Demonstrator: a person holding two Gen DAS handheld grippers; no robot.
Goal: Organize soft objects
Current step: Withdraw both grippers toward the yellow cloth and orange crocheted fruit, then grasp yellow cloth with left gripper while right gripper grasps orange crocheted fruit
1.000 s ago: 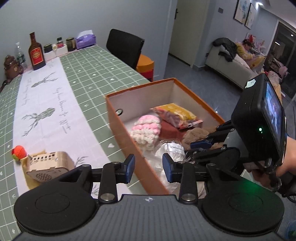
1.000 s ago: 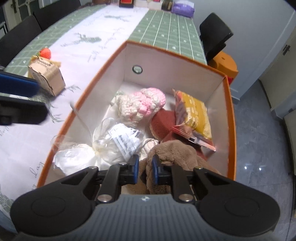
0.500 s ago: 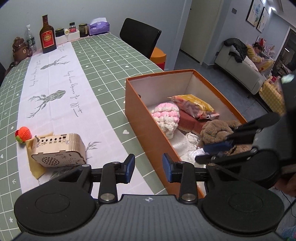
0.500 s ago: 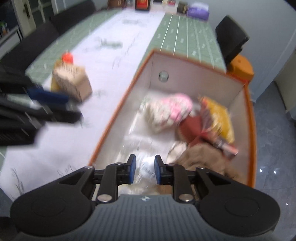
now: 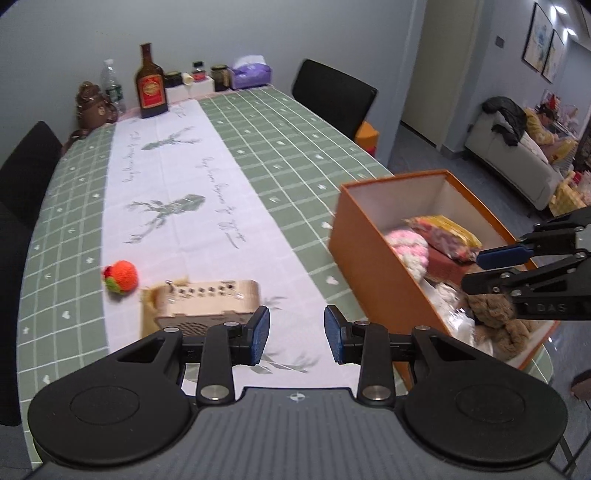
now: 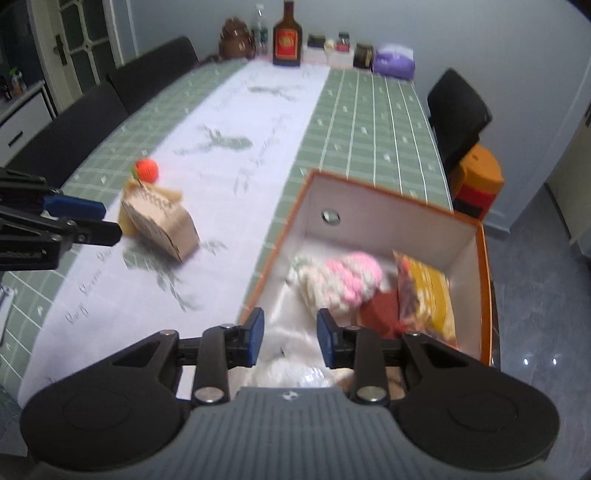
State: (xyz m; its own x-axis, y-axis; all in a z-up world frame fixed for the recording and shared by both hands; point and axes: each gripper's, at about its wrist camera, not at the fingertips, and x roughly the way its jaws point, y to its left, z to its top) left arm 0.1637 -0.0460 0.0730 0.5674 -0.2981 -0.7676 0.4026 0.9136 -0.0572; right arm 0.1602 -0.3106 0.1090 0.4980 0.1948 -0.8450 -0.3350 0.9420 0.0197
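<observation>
Knitted pink-and-white bundle [image 6: 343, 280] lies inside smooth rectangular orange box [image 6: 485, 280].

I'm seeing a dim, cool indoor light in both views, bluish-grey overall. Ceiling spots [image 5: 561, 18] are glowing at the far top right of the left wrist view. Small glare points are shining on the floor [image 6: 539, 361] in the right wrist view. That right view is smearing with motion blur, softening the orange box [image 6: 487, 295] and the counter [image 6: 354, 122]. Fisheye distortion is bending edges, and the corners are darkening.
</observation>
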